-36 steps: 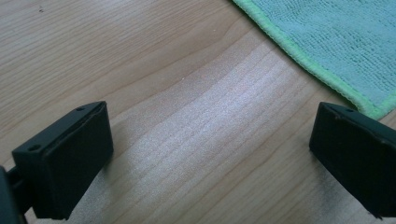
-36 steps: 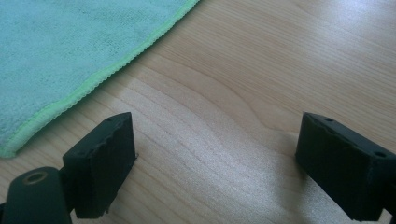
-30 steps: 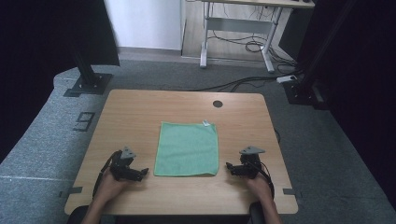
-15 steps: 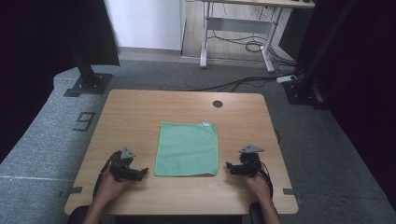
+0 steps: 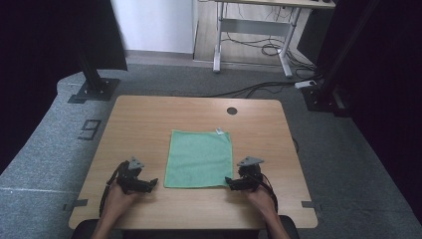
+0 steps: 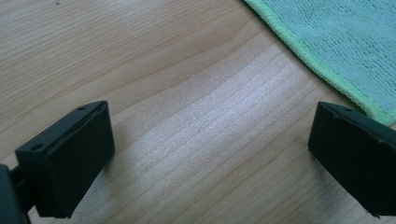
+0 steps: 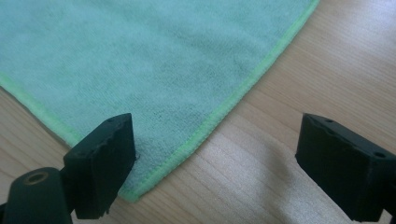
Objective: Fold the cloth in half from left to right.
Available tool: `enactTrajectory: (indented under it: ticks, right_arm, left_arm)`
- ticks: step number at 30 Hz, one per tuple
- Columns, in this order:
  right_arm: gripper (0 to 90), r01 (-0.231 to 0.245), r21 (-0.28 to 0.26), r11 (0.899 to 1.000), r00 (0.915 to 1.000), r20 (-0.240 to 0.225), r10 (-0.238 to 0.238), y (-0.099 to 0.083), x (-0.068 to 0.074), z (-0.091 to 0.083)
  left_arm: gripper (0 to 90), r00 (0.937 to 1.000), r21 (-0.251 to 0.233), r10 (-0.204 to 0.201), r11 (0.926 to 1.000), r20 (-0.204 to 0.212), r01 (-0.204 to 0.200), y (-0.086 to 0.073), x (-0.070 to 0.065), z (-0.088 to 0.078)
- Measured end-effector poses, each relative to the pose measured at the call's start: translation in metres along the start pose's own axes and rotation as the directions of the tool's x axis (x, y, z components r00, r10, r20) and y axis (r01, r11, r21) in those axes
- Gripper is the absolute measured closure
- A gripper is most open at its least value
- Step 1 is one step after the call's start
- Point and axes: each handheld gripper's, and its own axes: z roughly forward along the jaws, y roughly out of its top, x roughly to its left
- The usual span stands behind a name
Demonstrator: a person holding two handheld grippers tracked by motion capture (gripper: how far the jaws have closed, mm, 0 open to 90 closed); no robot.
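a green cloth lies flat and spread out on the wooden desk, roughly square, in the middle of the near half. its surface is a soft, short-looped pile in pale mint green, and a brighter green stitched hem runs around the edge. a small white tag sits at its far right corner. there are no folds or wrinkles to speak of.

the left tool rests on the desk just beside the cloth's near left corner, jaws wide apart with only bare wood between them; in the left gripper view the cloth's hem passes close by one jaw. the right tool sits at the near right corner, also open and gripping nothing. in the right gripper view that corner lies between the jaws, one jaw over the cloth's edge.
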Motion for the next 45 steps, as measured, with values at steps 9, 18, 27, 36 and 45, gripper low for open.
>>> enactTrajectory:
  ticks: [9, 18, 27, 36, 45]
  right_arm:
    - [11.8, -0.013, 0.040, 0.999, 0.9999, 0.009, 0.013, -0.007, -0.007, 0.002]
    - [11.8, -0.043, 0.046, 0.998, 0.9984, 0.039, 0.041, -0.014, -0.022, -0.006]
    - [11.9, -0.081, 0.042, 0.996, 0.9922, 0.098, 0.077, -0.021, -0.044, -0.013]
    - [12.0, -0.141, 0.031, 0.990, 0.9843, 0.111, 0.137, -0.027, -0.059, -0.016]
    - [11.6, -0.136, -0.004, 0.991, 0.9855, 0.103, 0.135, -0.031, -0.059, -0.016]
  left_arm:
    - [0.0, 1.0000, 0.001, -0.008, 1.0000, -0.006, 0.008, 0.000, 0.000, 0.000]
    - [0.0, 0.9999, 0.001, -0.008, 1.0000, -0.007, 0.008, 0.000, 0.000, 0.000]
    - [0.0, 1.0000, 0.001, -0.006, 1.0000, -0.006, 0.006, 0.000, 0.000, 0.000]
    - [0.0, 0.9999, 0.003, 0.012, 0.9999, 0.011, -0.012, 0.002, 0.002, 0.002]
    - [0.0, 0.9994, 0.025, 0.028, 0.9993, 0.021, -0.029, 0.020, 0.006, 0.006]
